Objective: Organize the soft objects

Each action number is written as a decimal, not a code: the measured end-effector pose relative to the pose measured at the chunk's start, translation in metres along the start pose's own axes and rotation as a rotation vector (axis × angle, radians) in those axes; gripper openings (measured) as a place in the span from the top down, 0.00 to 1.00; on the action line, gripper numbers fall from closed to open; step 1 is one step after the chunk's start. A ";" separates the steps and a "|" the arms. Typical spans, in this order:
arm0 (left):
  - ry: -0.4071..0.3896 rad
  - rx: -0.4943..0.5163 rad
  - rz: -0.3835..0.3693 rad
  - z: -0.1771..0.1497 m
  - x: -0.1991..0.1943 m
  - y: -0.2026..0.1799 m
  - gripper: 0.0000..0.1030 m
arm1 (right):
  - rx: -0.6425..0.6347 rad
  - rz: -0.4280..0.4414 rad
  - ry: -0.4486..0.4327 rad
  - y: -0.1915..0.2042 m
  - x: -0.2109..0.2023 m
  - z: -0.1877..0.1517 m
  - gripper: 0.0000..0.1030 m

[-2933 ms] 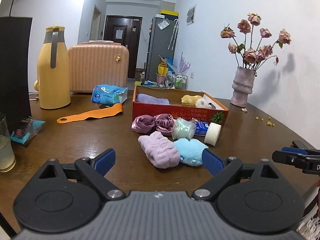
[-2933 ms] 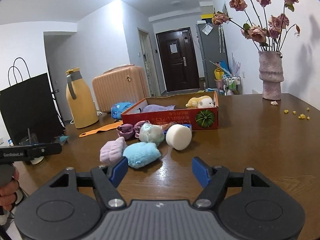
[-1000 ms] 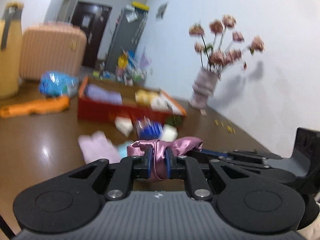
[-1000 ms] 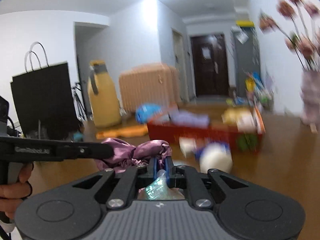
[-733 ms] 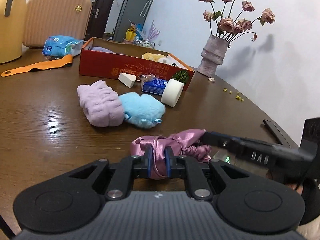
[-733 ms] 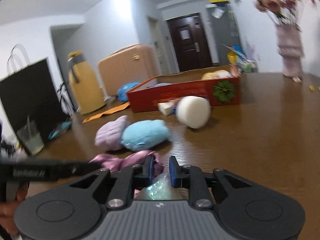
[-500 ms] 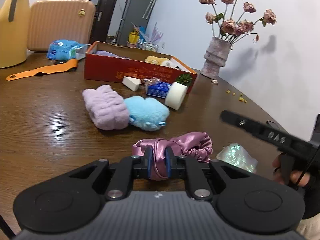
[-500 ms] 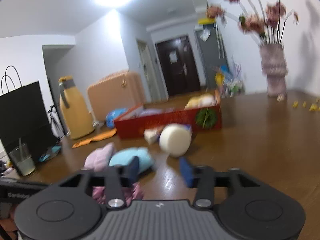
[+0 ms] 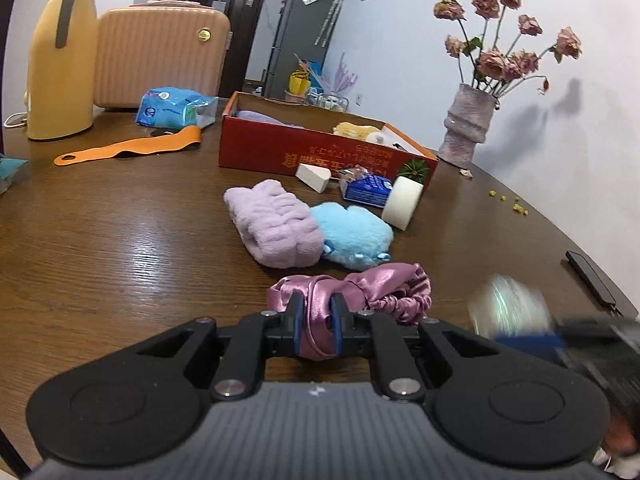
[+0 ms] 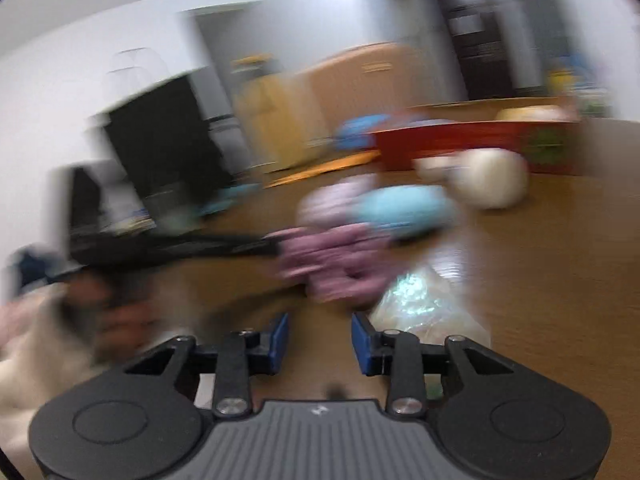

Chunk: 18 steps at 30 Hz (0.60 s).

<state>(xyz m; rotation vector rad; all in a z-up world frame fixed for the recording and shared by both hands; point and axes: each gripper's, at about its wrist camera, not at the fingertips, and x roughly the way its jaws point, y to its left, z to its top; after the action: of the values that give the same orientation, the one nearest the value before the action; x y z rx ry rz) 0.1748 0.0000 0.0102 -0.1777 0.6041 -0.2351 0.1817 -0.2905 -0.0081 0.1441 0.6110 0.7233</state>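
Observation:
My left gripper [image 9: 316, 326] is shut on a pink satin scrunchie [image 9: 372, 288] that lies on the brown table near its front edge. My right gripper [image 10: 320, 340] is open and empty; its view is blurred. An iridescent pouch [image 10: 420, 300] lies on the table just right of it and shows blurred in the left wrist view [image 9: 510, 304]. The scrunchie [image 10: 336, 260] sits ahead of the right gripper. A lilac plush [image 9: 272, 224], a light blue plush [image 9: 352, 234] and a white sponge roll [image 9: 402, 204] lie before the red box [image 9: 320, 152].
A yellow jug [image 9: 60, 56], a pink suitcase [image 9: 160, 52], an orange strap [image 9: 132, 146] and a blue packet [image 9: 172, 106] stand at the back left. A vase of dried roses [image 9: 466, 128] is back right. A black phone [image 9: 592, 282] lies at the right edge.
The right gripper let go of the iridescent pouch, opened, and is now swinging fast back toward it. The left gripper stays shut on the scrunchie, low at the table.

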 end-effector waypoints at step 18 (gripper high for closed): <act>0.012 0.054 -0.070 -0.007 0.008 0.006 0.82 | 0.112 -0.155 -0.018 0.011 0.071 0.018 0.78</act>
<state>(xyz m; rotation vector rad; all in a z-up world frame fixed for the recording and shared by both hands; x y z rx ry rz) 0.1779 0.0031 -0.0016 -0.1459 0.6037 -0.3203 0.2276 -0.2341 -0.0237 0.2049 0.6383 0.5380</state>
